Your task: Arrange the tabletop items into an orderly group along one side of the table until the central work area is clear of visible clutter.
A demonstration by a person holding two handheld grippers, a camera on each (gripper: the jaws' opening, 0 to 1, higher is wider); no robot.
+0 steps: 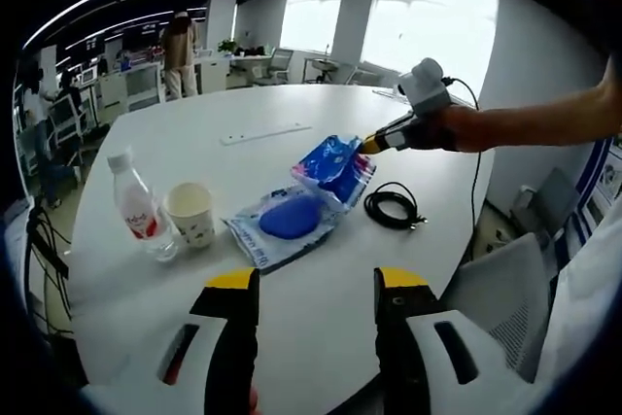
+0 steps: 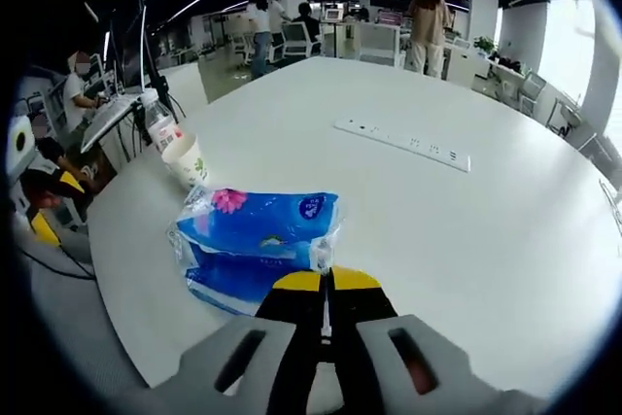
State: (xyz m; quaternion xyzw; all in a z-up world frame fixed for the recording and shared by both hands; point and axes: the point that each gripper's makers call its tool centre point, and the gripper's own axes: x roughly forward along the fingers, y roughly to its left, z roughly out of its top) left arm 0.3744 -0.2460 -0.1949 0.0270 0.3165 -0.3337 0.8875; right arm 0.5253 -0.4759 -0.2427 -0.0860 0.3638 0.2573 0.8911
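Note:
Two blue tissue packs lie mid-table. The upper pack rests tilted on the edge of the flatter pack. My right gripper reaches in on a person's arm, shut on the upper pack's wrapper at its near corner. A paper cup stands beside a clear bottle with a red label, left of the packs. A coiled black cable lies to their right. My left gripper hangs open over the near table edge, holding nothing.
A white power strip lies farther out on the round white table. Office chairs stand near the table's rim. People stand and sit at desks in the background.

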